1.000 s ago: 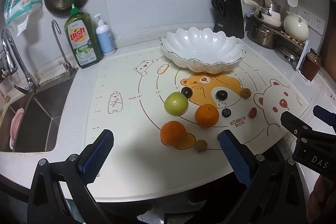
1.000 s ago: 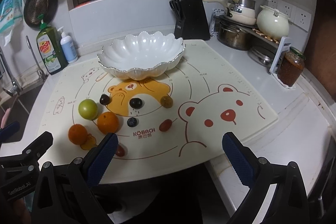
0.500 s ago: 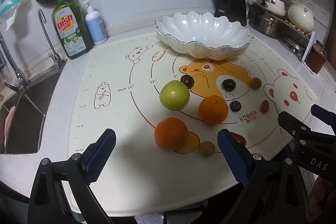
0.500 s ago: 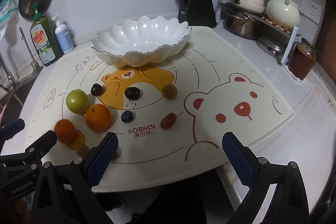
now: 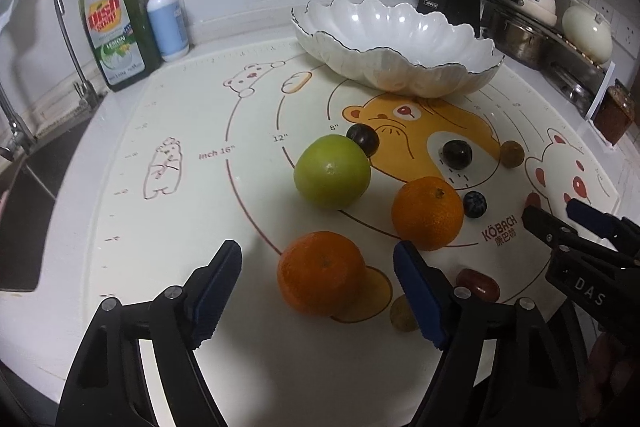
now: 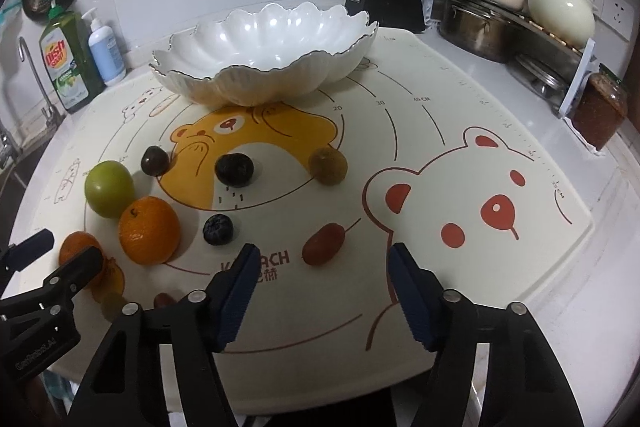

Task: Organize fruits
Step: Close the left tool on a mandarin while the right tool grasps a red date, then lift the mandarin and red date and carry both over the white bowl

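My left gripper [image 5: 318,267] hangs over the near orange [image 5: 321,273], which sits between the blue pads without either one touching it; the jaws have just been closing but grasp nothing. At its 1 o'clock lies the second orange [image 5: 427,213], at 12 the green apple [image 5: 332,171], both with bare mat between them. My right gripper [image 6: 322,271] has also just been narrowing and is released, its pads straddling the red date [image 6: 323,243], clear of it. The blueberry [image 6: 218,229] sits at its 10 o'clock. The scalloped white bowl [image 6: 264,67] stands at 12 o'clock on the far edge of the bear-print baking mat [image 6: 480,267]. The open room is at my right: the mat's white-bear half is bare out to its edge.
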A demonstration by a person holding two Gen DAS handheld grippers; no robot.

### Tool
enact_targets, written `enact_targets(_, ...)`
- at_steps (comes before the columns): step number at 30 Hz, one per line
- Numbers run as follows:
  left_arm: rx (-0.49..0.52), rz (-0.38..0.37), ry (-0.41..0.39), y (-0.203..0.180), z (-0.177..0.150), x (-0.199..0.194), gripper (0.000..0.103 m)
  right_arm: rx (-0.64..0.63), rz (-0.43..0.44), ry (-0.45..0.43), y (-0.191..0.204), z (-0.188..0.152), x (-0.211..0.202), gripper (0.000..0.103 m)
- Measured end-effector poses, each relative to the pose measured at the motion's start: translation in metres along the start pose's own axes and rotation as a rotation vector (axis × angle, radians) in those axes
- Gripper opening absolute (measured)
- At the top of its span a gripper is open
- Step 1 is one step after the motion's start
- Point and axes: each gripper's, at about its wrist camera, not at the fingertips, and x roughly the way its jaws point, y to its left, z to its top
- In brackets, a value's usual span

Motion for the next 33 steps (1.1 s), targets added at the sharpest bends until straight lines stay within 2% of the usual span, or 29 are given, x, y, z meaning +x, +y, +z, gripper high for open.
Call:
enact_targets(6,-0.004,-0.008,0.027,-0.001,-0.003,0.012,0.069,-0.005,0.0,0.008,0.0,-0.001,0.011,0.049)
enact_targets(10,0.0,-0.01,0.031,-0.003,-0.005,0.016,0.065,0.002,0.006,0.005,-0.001,-0.002,0.014,0.045)
enact_targets(13,0.007,-0.01,0.041,-0.005,-0.006,0.02,0.059,0.01,0.009,0.0,-0.003,-0.002,0.017,0.041)
enact_targets(16,0.012,-0.011,0.033,-0.006,-0.006,0.02,0.055,0.007,0.013,-0.007,-0.004,-0.002,0.019,0.036)
enact_targets(18,0.013,-0.004,0.03,-0.005,-0.006,0.019,0.053,0.009,0.015,-0.013,-0.005,-0.002,0.019,0.029)
enact_targets(20,0.018,0.004,0.023,-0.005,-0.006,0.018,0.047,0.008,0.029,-0.017,-0.003,-0.003,0.018,0.025)
enact_targets(33,0.03,0.007,0.014,-0.009,-0.009,0.01,0.045,0.004,0.016,-0.045,-0.007,-0.007,0.009,0.025)
